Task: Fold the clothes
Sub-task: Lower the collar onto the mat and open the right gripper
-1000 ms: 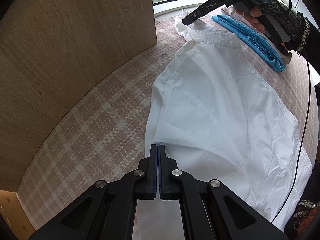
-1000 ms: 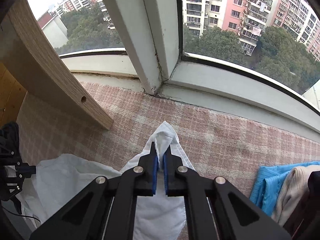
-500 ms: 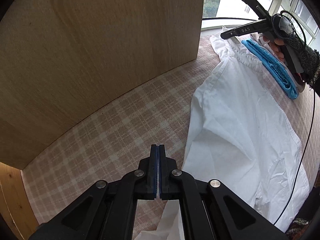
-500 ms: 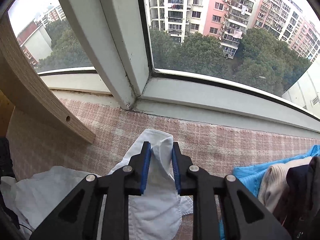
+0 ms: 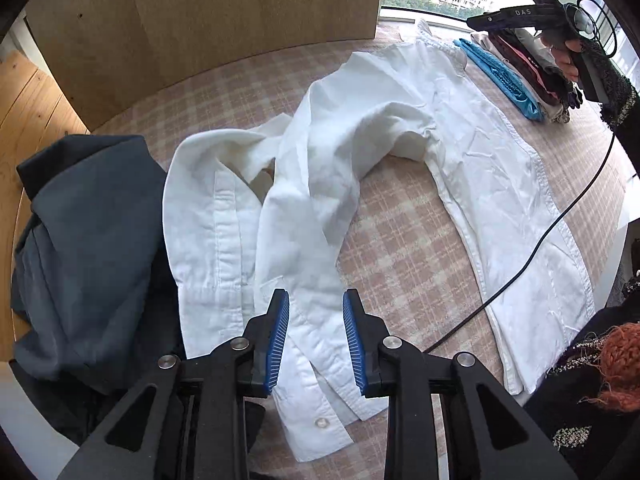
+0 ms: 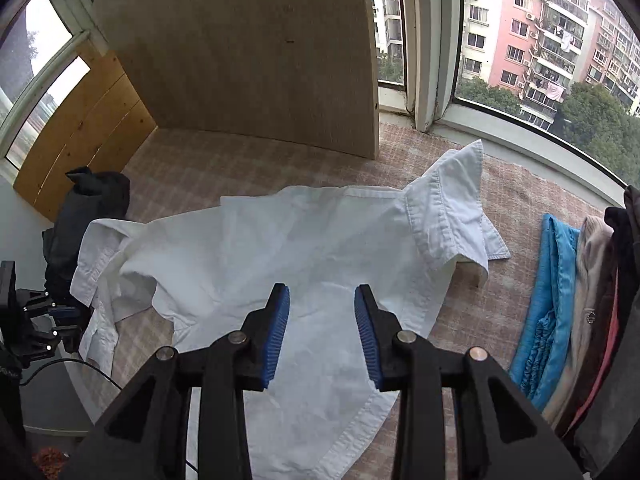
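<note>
The white shirt (image 5: 472,152) lies spread on the checked cloth (image 5: 404,240), its long axis running from the collar (image 6: 444,216) by the window down to the hem; the left gripper (image 5: 314,332) hangs right over a sleeve cuff, jaws wide, holding nothing; the right gripper (image 6: 322,330) hovers over the body near the collar, also gaping and empty; so the left looks nearer for that sleeve.

The only writing that can be read is the word "DAS", in pale capital letters on the side of the right gripper's (image 5: 516,14) black finger, seen from the left wrist view near the top right of the picture. Nothing legible shows on the white shirt (image 5: 480,152) or on the folded clothes (image 6: 576,312).
</note>
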